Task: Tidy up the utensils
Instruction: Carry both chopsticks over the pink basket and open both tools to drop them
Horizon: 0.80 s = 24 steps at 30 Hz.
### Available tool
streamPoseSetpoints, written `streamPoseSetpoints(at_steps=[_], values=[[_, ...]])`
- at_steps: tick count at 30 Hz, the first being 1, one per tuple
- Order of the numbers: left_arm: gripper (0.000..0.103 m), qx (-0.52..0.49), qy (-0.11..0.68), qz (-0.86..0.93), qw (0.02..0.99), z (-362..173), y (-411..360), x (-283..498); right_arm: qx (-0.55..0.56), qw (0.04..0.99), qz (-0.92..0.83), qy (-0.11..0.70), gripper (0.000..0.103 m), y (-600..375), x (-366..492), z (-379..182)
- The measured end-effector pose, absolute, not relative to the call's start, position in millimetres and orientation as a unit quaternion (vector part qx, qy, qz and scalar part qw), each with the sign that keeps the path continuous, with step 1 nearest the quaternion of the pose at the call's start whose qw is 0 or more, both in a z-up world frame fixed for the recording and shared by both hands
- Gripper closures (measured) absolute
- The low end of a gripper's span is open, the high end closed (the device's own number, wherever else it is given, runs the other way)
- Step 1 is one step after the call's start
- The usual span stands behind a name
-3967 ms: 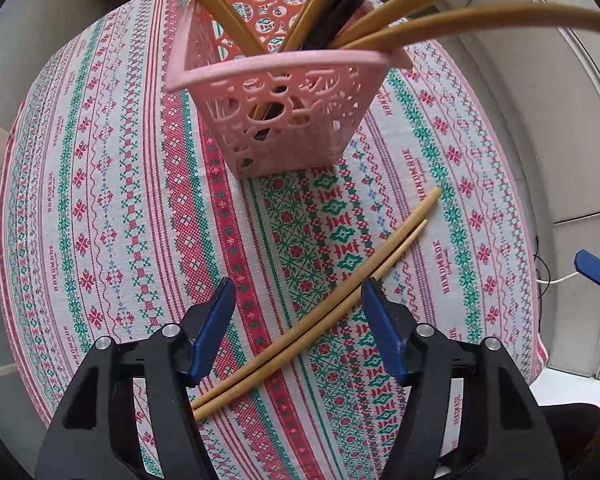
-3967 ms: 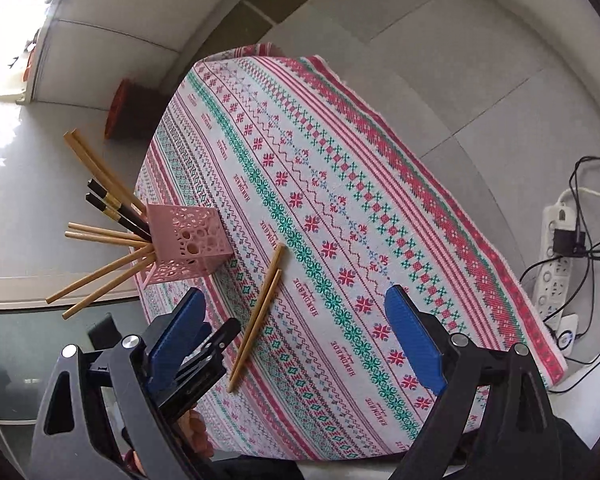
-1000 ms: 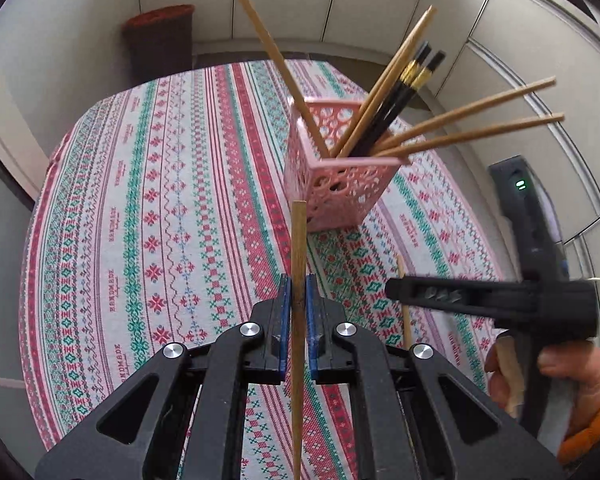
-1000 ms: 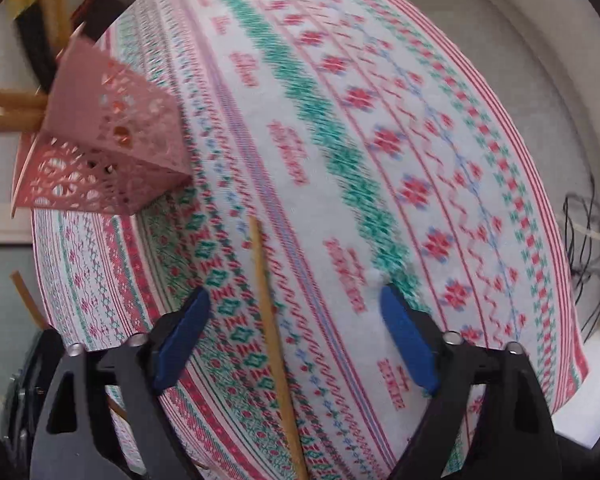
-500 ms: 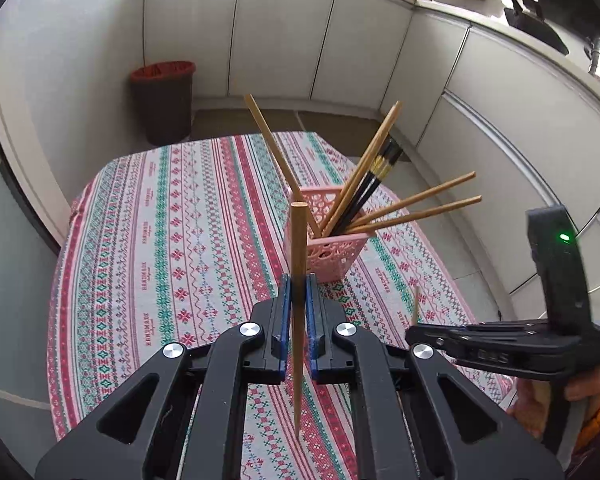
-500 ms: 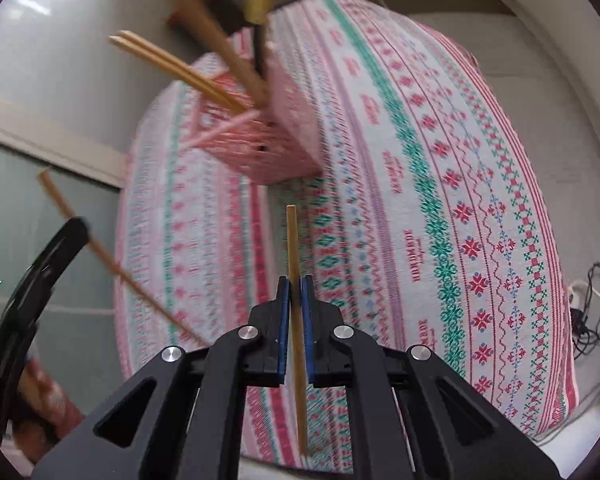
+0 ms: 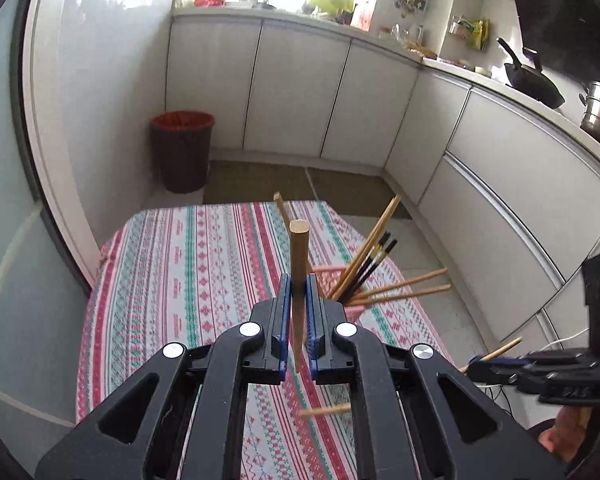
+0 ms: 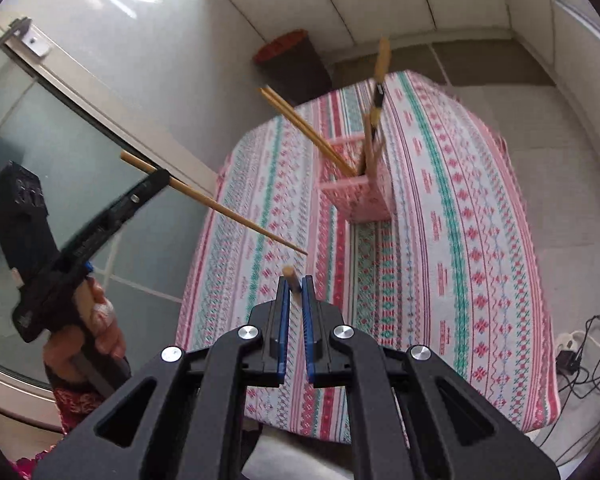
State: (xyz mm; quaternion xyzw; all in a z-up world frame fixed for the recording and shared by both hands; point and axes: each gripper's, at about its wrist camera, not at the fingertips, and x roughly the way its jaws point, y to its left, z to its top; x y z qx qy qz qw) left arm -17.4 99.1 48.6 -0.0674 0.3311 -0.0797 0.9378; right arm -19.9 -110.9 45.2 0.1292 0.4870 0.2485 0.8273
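Observation:
My left gripper [image 7: 296, 292] is shut on a wooden chopstick [image 7: 299, 256] held upright, high above the table. My right gripper [image 8: 294, 284] is shut on a second wooden chopstick [image 8: 289, 273], seen end-on. The left gripper [image 8: 156, 180] also shows in the right wrist view with its chopstick [image 8: 236, 216] slanting down. The right gripper [image 7: 480, 362] shows at the lower right of the left wrist view with its chopstick [image 7: 500, 350]. The pink lattice basket [image 8: 356, 196] [image 7: 340, 272] stands on the table and holds several wooden and black chopsticks [image 7: 380, 264].
The table has a red, green and white patterned cloth [image 7: 188, 272] [image 8: 460, 248]. A dark bin [image 7: 183, 148] stands on the floor beyond it. White cabinets [image 7: 300, 92] line the walls. A power strip and cables [image 8: 572, 352] lie on the floor at right.
Both grippers have risen higher above the table with their chopsticks. The basket now looks smaller and farther below.

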Motion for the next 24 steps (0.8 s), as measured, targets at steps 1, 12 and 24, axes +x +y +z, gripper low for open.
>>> streamPoseSetpoints(at_steps=[1, 12, 24], values=[[0.097, -0.065, 0.322, -0.079, 0.941, 55.4, 97.1, -16.5, 0.132, 0.833, 0.25, 0.476, 0.096, -112.4, -19.7, 54.4], [0.097, -0.054, 0.269, -0.065, 0.96, 99.7, 80.9, 13.2, 0.161, 0.917, 0.203, 0.303, 0.096, -142.9, 2.2, 175.7], [0.077, -0.047, 0.327, -0.098, 0.939, 53.2, 45.6, 62.0, 0.164, 0.934, 0.177, 0.262, 0.096, -140.8, 45.8, 177.1]])
